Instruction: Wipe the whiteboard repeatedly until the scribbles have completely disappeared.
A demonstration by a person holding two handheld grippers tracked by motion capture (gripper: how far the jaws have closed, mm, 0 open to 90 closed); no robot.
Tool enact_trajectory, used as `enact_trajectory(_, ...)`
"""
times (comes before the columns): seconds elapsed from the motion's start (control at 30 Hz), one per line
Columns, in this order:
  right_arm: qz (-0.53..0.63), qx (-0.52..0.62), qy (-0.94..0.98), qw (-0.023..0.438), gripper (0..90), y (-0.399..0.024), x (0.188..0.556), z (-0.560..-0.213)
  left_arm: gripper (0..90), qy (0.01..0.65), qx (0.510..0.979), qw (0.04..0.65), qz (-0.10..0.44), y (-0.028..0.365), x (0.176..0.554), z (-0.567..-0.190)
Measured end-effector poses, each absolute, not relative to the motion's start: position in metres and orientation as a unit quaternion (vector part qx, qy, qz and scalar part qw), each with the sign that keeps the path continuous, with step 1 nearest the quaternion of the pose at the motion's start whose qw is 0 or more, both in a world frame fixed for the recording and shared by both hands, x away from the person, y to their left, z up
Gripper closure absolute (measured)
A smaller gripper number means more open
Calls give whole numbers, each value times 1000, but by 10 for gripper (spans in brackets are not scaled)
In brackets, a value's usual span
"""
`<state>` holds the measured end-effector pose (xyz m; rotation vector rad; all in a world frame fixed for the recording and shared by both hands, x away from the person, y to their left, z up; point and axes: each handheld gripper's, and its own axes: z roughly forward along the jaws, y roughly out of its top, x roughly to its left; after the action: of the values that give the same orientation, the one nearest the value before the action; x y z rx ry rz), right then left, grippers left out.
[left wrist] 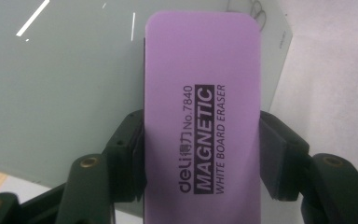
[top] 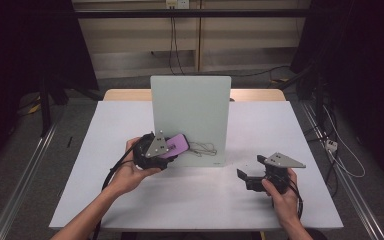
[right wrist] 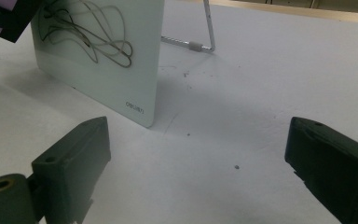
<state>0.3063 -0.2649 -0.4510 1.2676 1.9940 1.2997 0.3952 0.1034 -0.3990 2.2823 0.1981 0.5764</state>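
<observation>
A purple magnetic whiteboard eraser (left wrist: 200, 112) sits between the jaws of my left gripper (left wrist: 203, 154), whose pads press on both its long sides. In the high view the left gripper (top: 172, 148) holds the eraser (top: 178, 144) against the lower left of a small standing glass whiteboard (top: 190, 115). Grey scribbled lines (top: 202, 148) mark the board just right of the eraser; the scribble (right wrist: 93, 32) is plain in the right gripper view. My right gripper (top: 246, 170) rests low over the table to the right of the board, open, with nothing between its jaws (right wrist: 193, 158).
The white table (top: 195, 195) has bare room in front and on both sides of the board. A metal wire stand (right wrist: 200, 42) props the board from behind. Cables trail from both grippers toward the front edge. Dark floor and rails flank the table.
</observation>
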Motion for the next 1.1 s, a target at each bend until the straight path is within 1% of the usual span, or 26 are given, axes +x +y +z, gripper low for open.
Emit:
enact_trajectory(0.53,471,458,722,220,64,-265,306,-451,411,55,910,357,203,89,389,-415)
enact_trajectory(0.73,471,456,722,221,64,-265,306,-451,412,64,904,367,209,95,393,-407)
enact_trajectory(1.1,471,456,722,220,64,-265,307,-451,411,91,882,398,236,111,405,-375)
